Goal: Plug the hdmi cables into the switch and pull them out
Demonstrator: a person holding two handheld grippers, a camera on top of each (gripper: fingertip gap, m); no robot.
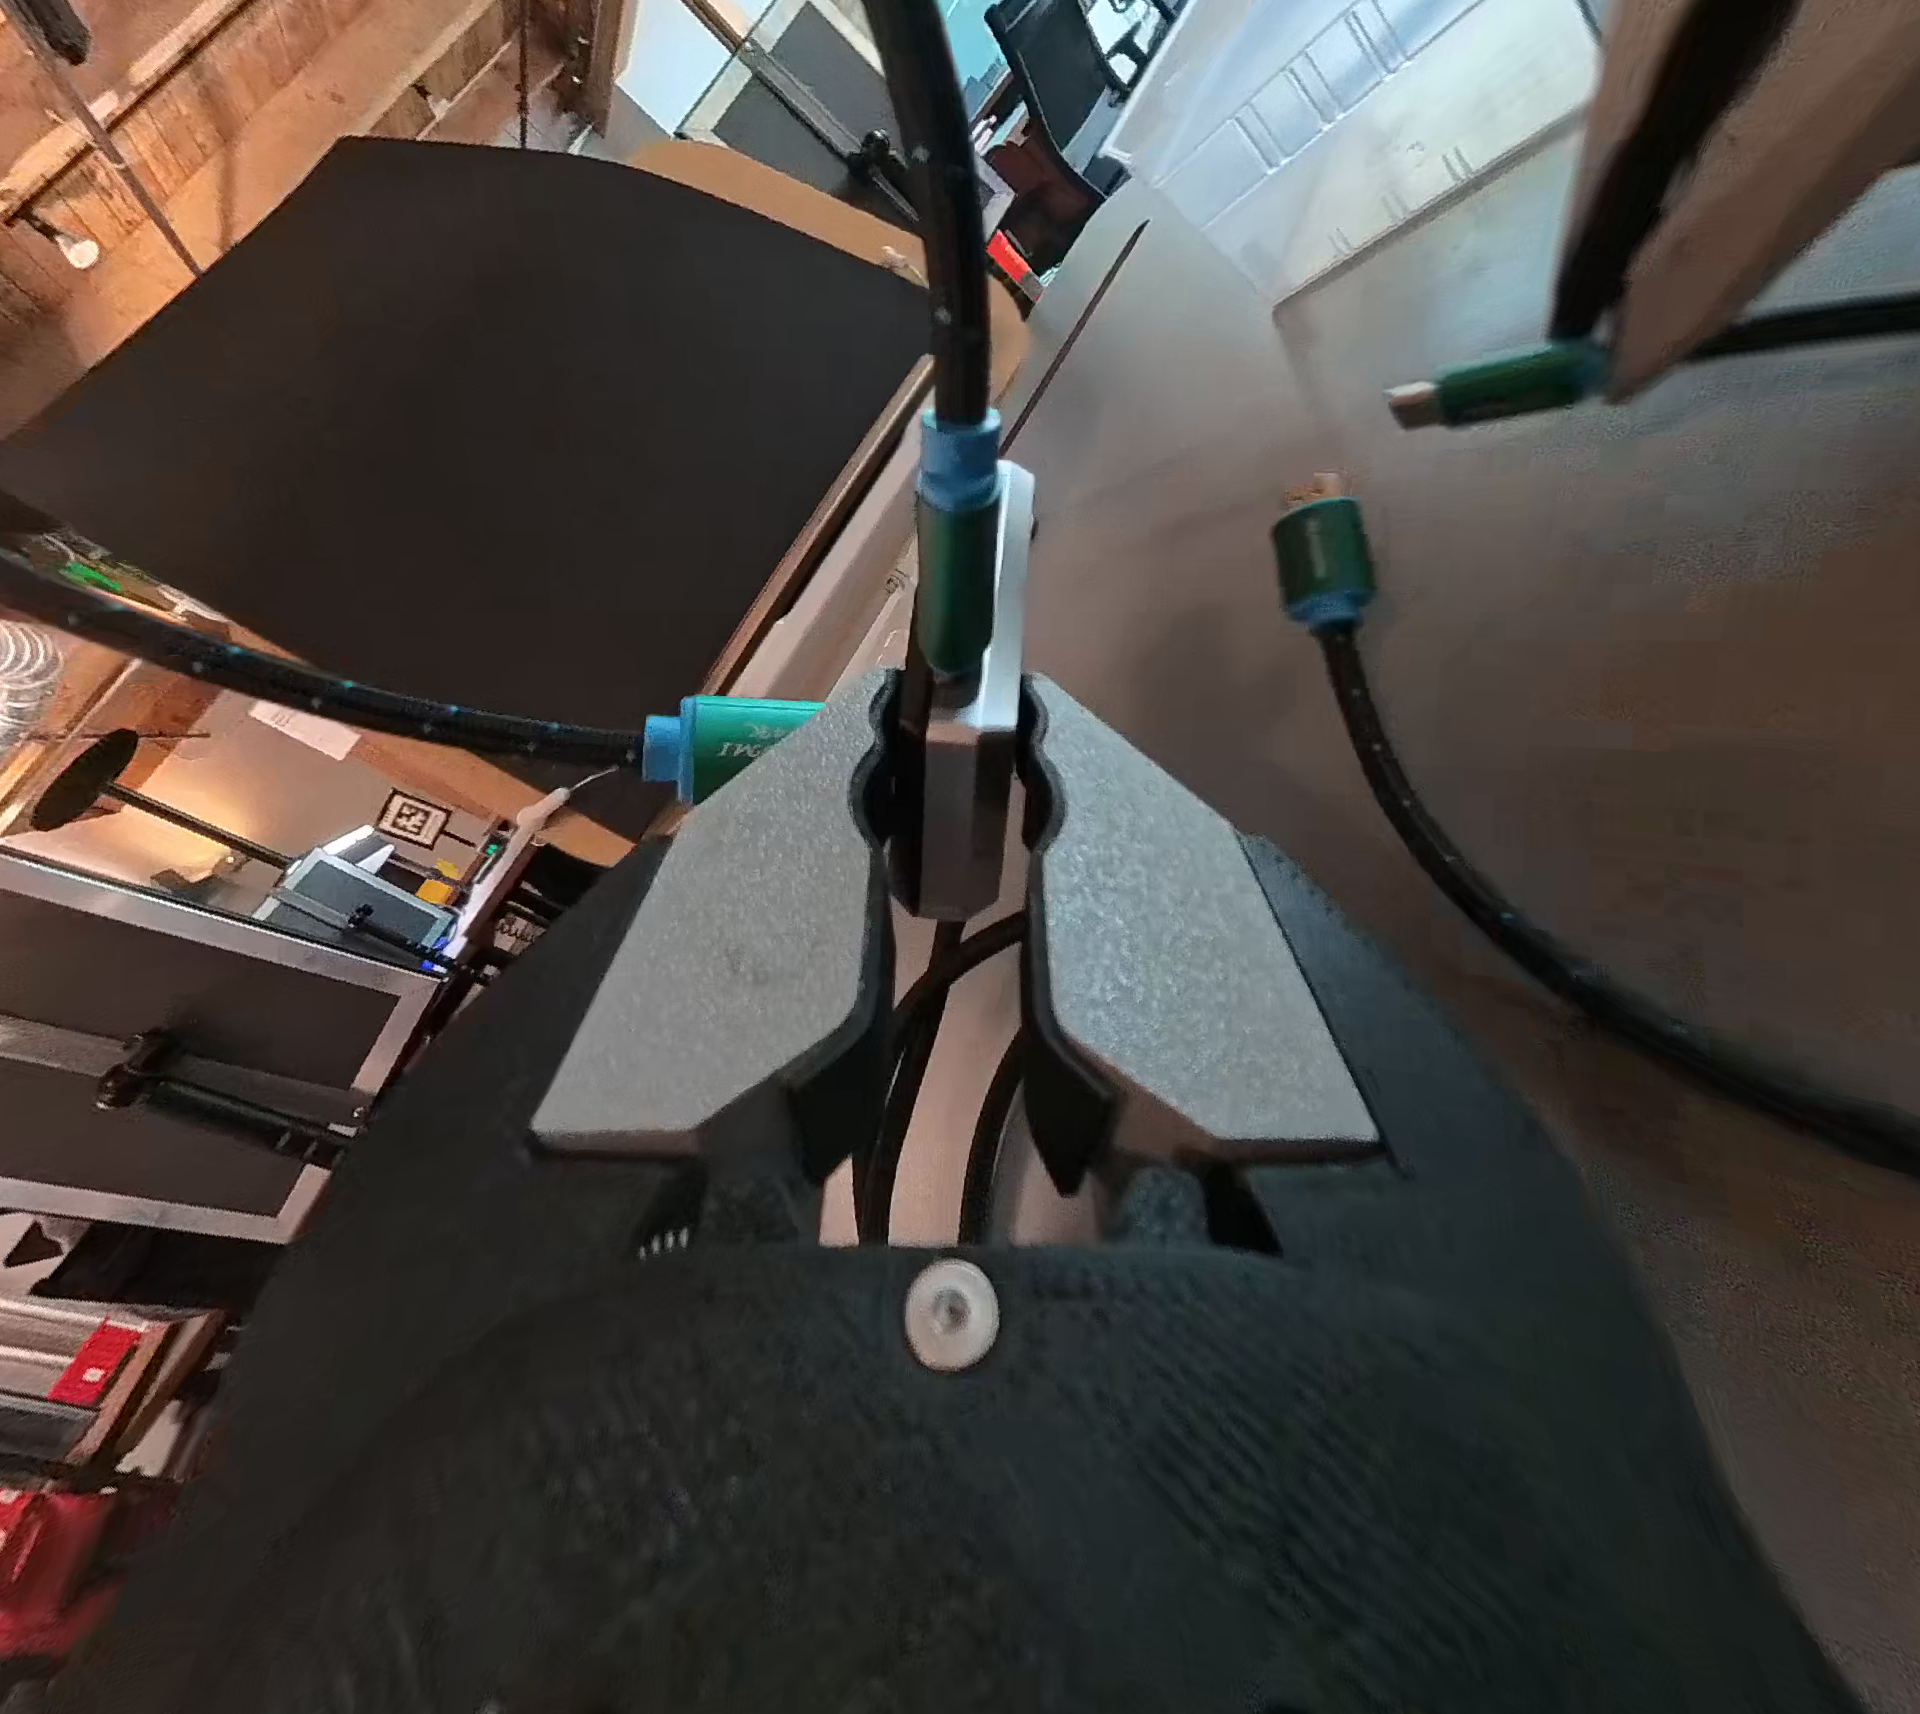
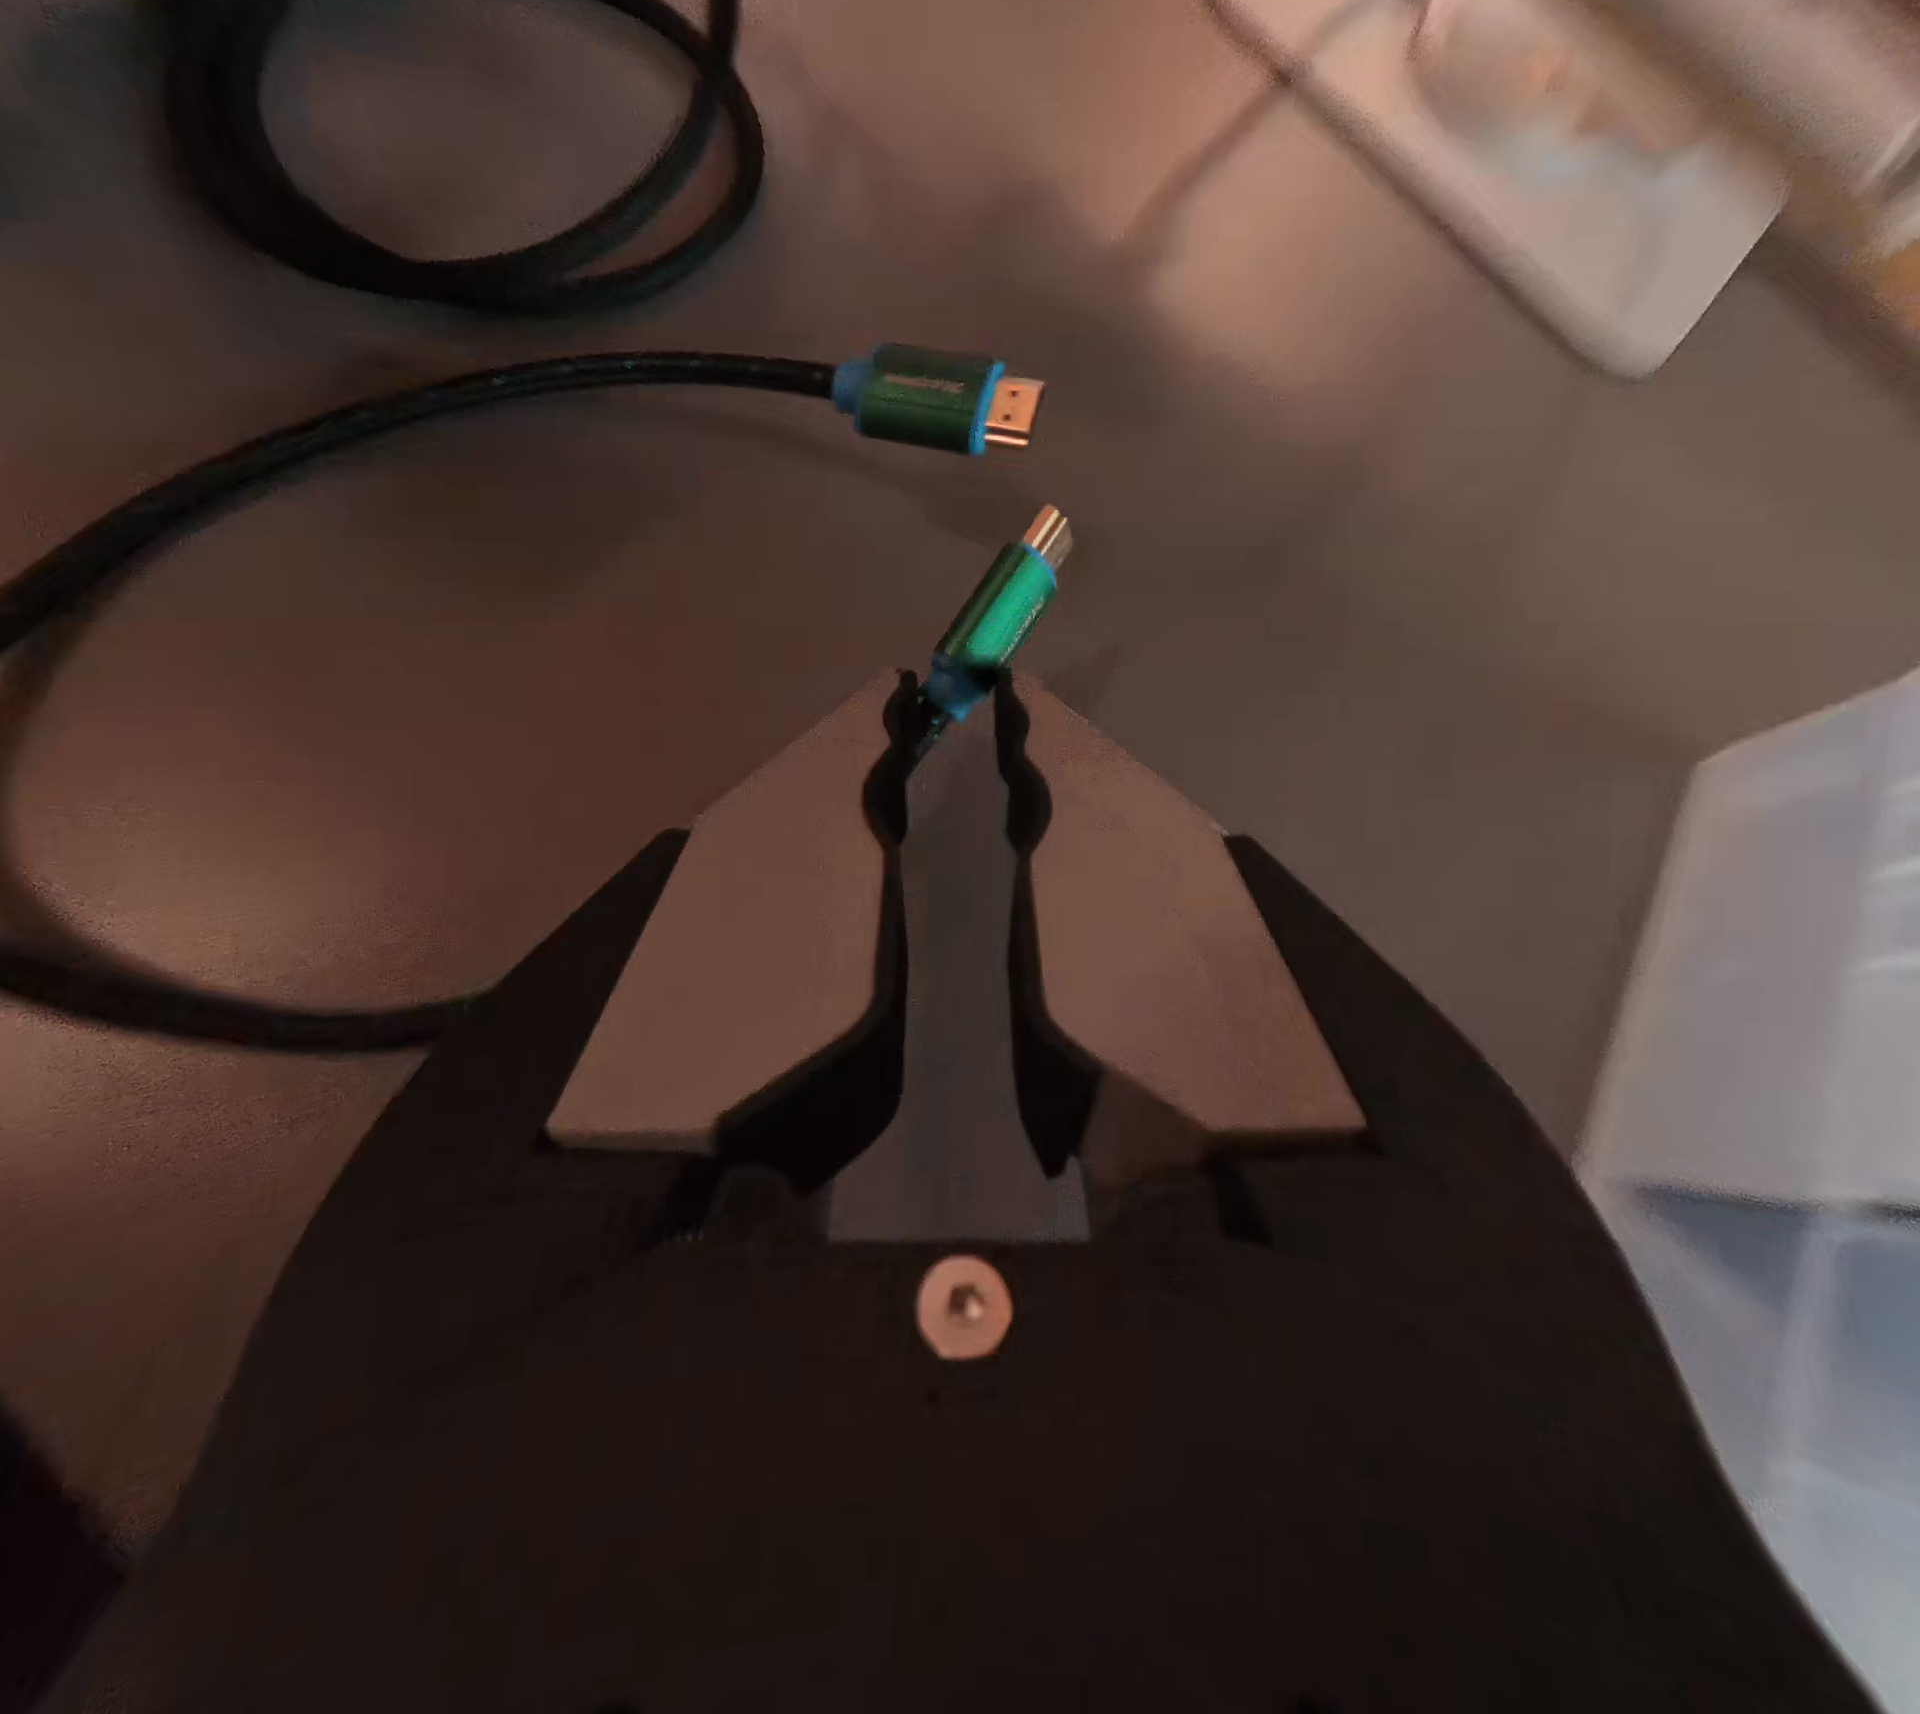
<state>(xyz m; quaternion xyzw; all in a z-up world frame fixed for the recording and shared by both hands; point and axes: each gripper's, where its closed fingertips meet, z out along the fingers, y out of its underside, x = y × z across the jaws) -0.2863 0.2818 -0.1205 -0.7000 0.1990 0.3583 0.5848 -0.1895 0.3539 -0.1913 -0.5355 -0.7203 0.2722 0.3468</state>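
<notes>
The left gripper (image 1: 956,729) is seen closed on the HDMI switch (image 1: 961,823), a slim silver-and-black box held edge-on and lifted off the desk (image 1: 1558,781), presumably so that its ports are offered steadily to an incoming plug. Two green-shelled plugs are seated in the switch: one (image 1: 951,568) at twelve o'clock from the gripper, its black braided cable arching upward, and a second (image 1: 727,745) at nine o'clock, its cable running off to the left. At two o'clock, well apart, the right gripper (image 2: 951,688) is seen; it is clamped narrowly on the blue collar of a third plug (image 2: 1003,604), whose gold tip points forward and free, apparently so that the shell stays clear for insertion. A fourth plug (image 2: 935,412) lies loose on the desk, near the held one at eleven o'clock from the right gripper, with its cable curving away to the left, where further cable lies coiled (image 2: 468,106). Four green plugs are counted in all and one switch. It is judged that two ports are filled and that the third plug is in transit between switch and desk; which way cannot be told.
</notes>
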